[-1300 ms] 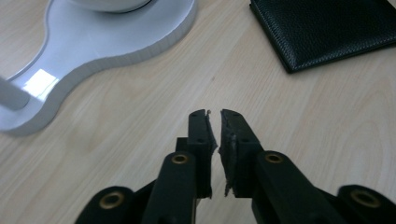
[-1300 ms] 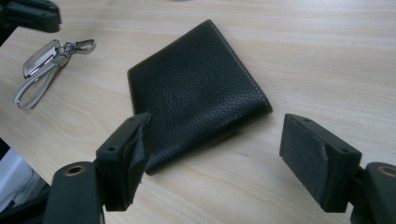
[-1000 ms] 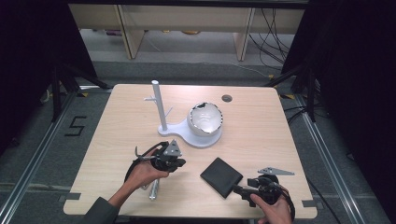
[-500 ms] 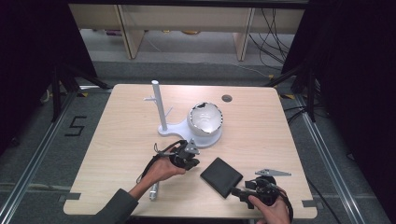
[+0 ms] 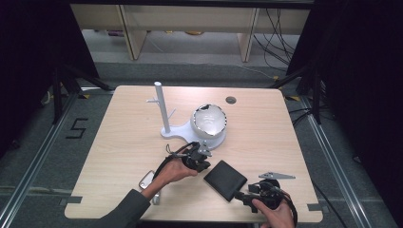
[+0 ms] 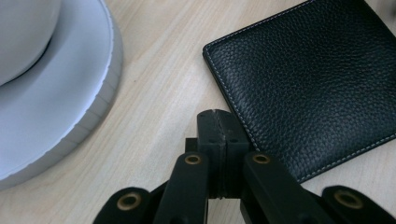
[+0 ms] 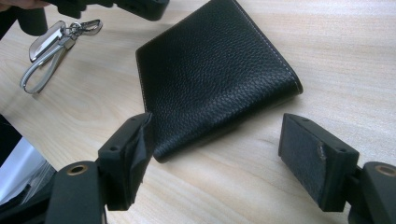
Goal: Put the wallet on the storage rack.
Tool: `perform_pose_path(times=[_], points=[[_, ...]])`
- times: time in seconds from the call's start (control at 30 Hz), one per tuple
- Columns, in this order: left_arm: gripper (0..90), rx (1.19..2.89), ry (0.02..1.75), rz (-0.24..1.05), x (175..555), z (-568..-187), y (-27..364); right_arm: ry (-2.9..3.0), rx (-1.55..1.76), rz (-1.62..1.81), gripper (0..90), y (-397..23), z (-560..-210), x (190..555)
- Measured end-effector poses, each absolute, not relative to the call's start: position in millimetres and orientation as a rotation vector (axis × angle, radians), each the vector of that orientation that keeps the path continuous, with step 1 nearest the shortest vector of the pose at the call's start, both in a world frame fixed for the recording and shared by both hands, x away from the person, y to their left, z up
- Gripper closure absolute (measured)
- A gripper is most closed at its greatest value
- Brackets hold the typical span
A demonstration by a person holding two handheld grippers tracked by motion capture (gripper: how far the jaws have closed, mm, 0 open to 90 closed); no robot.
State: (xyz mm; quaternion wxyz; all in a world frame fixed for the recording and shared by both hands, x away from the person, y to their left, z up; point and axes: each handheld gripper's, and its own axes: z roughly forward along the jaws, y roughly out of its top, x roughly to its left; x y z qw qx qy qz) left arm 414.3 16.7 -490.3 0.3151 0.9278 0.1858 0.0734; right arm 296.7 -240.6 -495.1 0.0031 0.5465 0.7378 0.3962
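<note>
A black leather wallet lies closed on the wooden table near the front edge. My left gripper is shut with nothing between its jaws and hovers just left of the wallet's far corner. In the left gripper view the closed jaws point at the table beside the wallet. My right gripper sits at the wallet's near right corner. In the right gripper view it stands open, its pads apart in front of the wallet's edge and not touching it.
A white stand with a pole and a round white shell sits mid-table; its base lies close to the left jaws. A silver key fob with a strap lies left of the wallet.
My left hand has moved right, away from the key fob and toward the wallet and the white base. The right gripper has stayed where it was, still open.
</note>
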Motion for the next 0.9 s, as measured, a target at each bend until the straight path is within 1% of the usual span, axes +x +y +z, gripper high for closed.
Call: perform_pose_path(times=[0.17,0.2,0.27,0.47,0.5,0.53,0.67,0.7,0.87,0.9], points=[[89.5,2.457,0.472,0.178,413,-494,10,2.318,1.725,1.261,27.2,-242,-496,297],[89.4,2.458,0.469,0.17,412,-494,9,2.307,1.793,1.263,27.2,-240,-494,295],[89.4,2.462,0.466,0.167,410,-495,8,2.322,1.685,1.229,27.2,-244,-497,299],[89.4,2.466,0.463,0.172,406,-495,7,2.31,1.768,1.269,27.2,-241,-498,301],[89.4,2.472,0.457,0.174,406,-495,7,2.327,1.707,1.272,27.2,-242,-500,305],[89.4,2.473,0.457,0.174,405,-494,7,2.319,1.76,1.266,27.2,-240,-500,305],[89.4,2.467,0.454,0.157,400,-496,6,2.312,1.783,1.248,27.2,-238,-501,309],[89.4,2.473,0.445,0.158,399,-495,7,2.322,1.733,1.257,25.9,-239,-502,311],[89.4,2.469,0.443,0.141,393,-495,6,2.279,1.818,1.281,25.0,-239,-503,314],[89.4,2.47,0.441,0.134,391,-495,6,2.286,1.782,1.292,24.9,-241,-504,316]])
